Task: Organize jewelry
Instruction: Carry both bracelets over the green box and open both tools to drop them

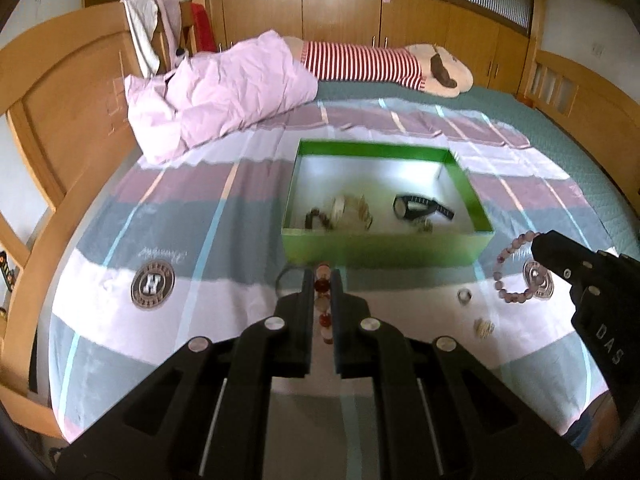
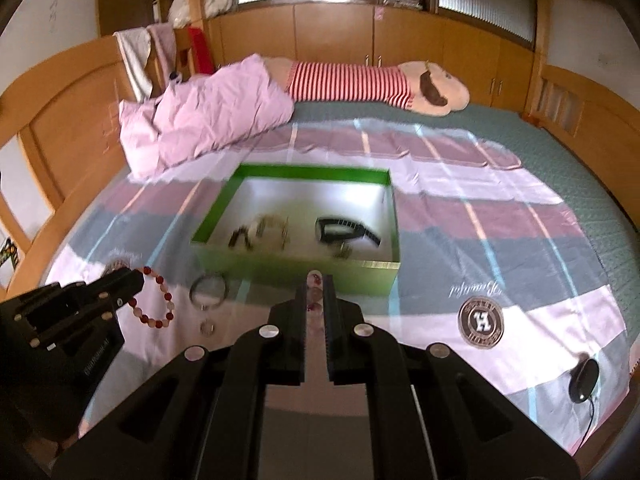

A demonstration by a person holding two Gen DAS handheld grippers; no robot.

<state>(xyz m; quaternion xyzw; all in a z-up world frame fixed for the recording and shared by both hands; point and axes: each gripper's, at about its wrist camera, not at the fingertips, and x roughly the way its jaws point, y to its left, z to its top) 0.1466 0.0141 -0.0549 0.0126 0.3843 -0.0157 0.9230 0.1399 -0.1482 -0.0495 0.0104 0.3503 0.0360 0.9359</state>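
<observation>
Jewelry box (image 1: 384,246) holds watch (image 1: 420,208); bracelets (image 1: 340,212)

Readable marks on the bedsheet and the grippers

A round brown-and-white badge (image 1: 152,283) with a bold letter "H" at its centre is printed on the striped pink, grey and white bedsheet (image 1: 224,184), to the left of the open green cardboard box (image 1: 384,246) in the left wrist view; the ring of small letters around the "H" cannot be read. Just above that badge a grey cursive word (image 1: 163,254) is printed upside down and is not legible. On the black body of the right gripper (image 1: 538,240), at the right of the box, the white letters "DAS" (image 1: 610,344) are seen. A small white label (image 2: 97,356) on the left gripper (image 2: 138,280) is too blurred to be read.
</observation>
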